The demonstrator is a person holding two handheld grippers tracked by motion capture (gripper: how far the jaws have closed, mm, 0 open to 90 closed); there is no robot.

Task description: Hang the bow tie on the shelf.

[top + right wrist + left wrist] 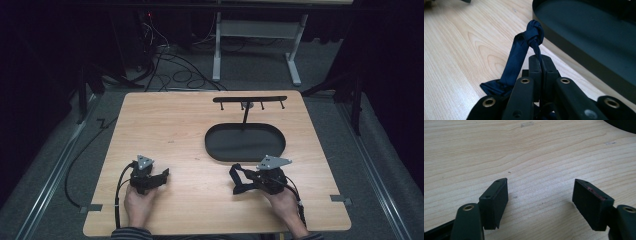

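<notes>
A dark blue strip of cloth (pixel 517 58) with a knot (pixel 534 32) at its top rises from between the closed jaws of my right gripper (pixel 541 59), which is shut on it just below the knot. From above, the cloth (pixel 237 178) hangs as a loop off the left end of the right gripper (pixel 250 180), just over the table's front right and in front of the black oval tray (pixel 214 150). My left gripper (pixel 163 176) rests near the front left. Its jaws stand wide apart over bare wood, with nothing between the pads (pixel 495 198).
The tray's wall (pixel 579 53) lies close on the right of the held cloth. A black bar with several pegs (pixel 250 99) stands on a post at the tray's back. The wooden table (pixel 165 125) has cables and a frame on the floor behind it.
</notes>
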